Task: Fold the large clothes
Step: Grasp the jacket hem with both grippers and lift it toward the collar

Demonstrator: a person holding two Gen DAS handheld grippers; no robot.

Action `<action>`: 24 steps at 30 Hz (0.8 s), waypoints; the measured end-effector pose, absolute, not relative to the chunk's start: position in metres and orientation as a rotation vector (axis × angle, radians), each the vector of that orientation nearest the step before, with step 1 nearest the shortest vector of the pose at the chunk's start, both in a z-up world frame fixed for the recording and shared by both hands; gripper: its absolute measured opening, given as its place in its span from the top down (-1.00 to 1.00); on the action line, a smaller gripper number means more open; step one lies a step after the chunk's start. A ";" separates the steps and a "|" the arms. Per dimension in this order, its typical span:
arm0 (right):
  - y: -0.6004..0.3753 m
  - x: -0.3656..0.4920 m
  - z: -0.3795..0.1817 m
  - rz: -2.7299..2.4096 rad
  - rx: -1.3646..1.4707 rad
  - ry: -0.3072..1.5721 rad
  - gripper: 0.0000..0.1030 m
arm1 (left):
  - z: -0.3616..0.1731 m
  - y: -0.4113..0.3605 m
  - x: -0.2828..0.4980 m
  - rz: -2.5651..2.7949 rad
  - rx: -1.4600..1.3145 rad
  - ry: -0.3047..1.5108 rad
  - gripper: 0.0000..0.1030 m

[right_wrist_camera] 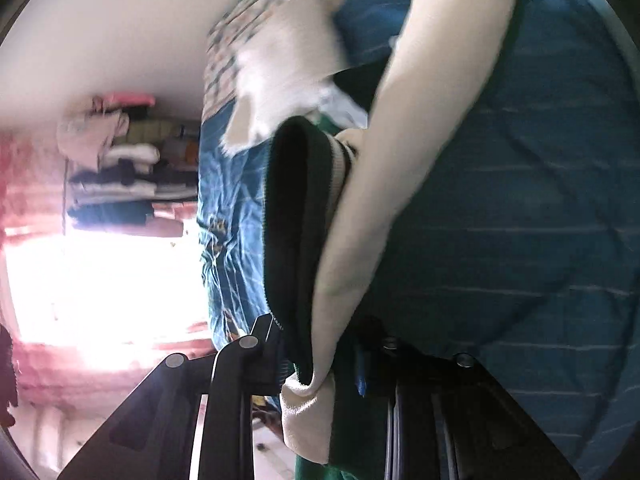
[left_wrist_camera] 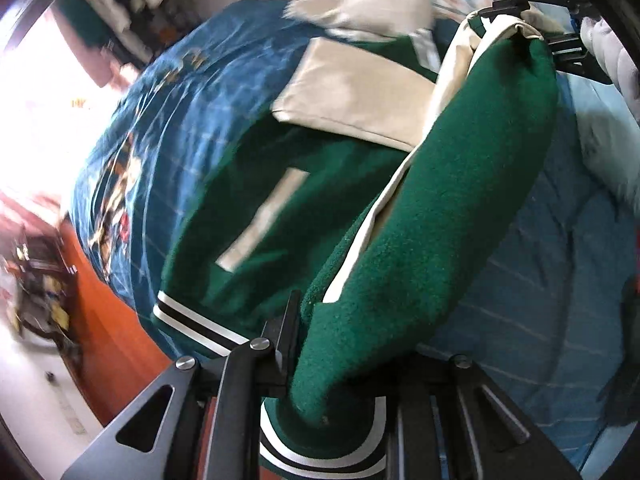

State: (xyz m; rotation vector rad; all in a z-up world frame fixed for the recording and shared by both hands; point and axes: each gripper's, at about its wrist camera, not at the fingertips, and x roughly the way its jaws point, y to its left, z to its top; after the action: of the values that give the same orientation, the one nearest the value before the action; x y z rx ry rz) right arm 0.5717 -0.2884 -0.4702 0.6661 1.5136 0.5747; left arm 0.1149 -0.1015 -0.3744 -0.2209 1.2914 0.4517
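— Green fleece is filling my left gripper (left_wrist_camera: 340, 364); I'm clamping its fingers on the hem of the jacket (left_wrist_camera: 248, 216), beside the striped waistband (left_wrist_camera: 320, 452)

— And your right gripper (right_wrist_camera: 320, 360)?

— I'm pinching it closed on the jacket's cream sleeve (right_wrist_camera: 400, 160) and dark lining; both views are blurring

— Where's the rest lying?

— It's spreading across the blue bedspread (left_wrist_camera: 160, 128), one cream sleeve folded over its green body, with a white cloth (left_wrist_camera: 368, 4) lying beyond
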 end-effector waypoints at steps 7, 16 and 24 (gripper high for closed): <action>-0.135 0.587 -0.505 0.542 0.421 1.628 0.50 | -0.420 0.008 0.102 0.471 -0.514 1.318 0.66; -0.068 0.586 -0.589 0.402 0.241 1.782 0.45 | -0.506 0.078 0.091 0.420 -0.737 1.397 0.51; -0.081 0.597 -0.592 0.408 0.271 1.819 0.39 | -0.517 0.083 0.087 0.422 -0.762 1.403 0.48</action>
State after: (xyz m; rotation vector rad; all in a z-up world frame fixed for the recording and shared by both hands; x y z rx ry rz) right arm 0.5972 -0.0813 -0.5917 0.2708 1.8194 0.4079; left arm 0.0872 0.0830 -0.5167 -0.7620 1.4027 0.4221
